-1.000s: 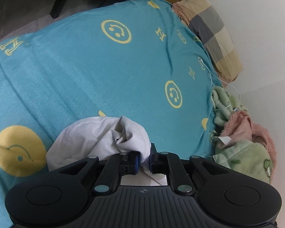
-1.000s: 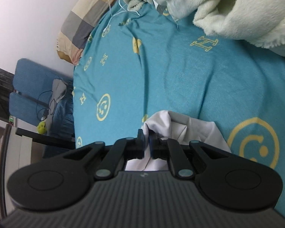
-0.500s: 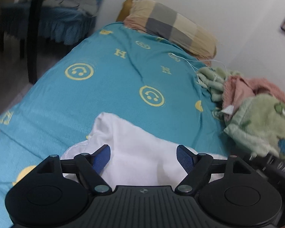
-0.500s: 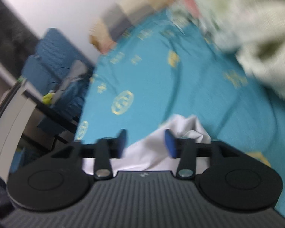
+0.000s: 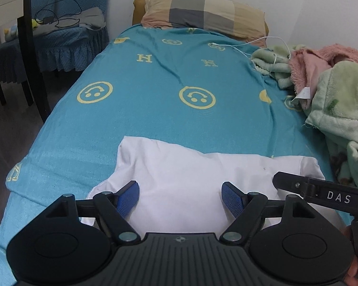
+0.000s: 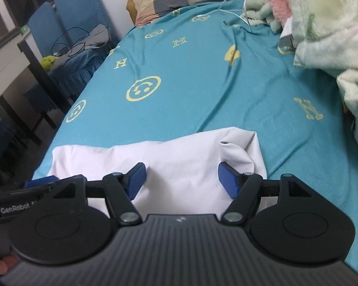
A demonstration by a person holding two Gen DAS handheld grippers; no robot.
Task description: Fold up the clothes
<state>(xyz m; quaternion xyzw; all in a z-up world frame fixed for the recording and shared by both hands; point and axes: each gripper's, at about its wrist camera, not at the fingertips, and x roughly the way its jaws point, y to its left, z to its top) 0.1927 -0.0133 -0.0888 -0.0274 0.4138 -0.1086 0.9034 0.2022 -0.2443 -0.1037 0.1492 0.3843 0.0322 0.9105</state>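
Near the bed's (image 5: 143,109) foot: white garment (image 5: 179,178), spread flat, released a second ago; my left tongs (image 5: 180,197) and right tongs (image 6: 181,178) now gape empty; refolding next, I judge.

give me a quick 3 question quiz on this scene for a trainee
1. True or false: the left gripper is shut on the white garment.
2. Which lies at the head of the bed? A) checked pillow B) laptop C) basket
3. Fill in: the green blanket is heaped on the bed's ____ side, seen from the left wrist.

Key: 1 false, both it and the right gripper are open over the garment. 2 A. 3 right.
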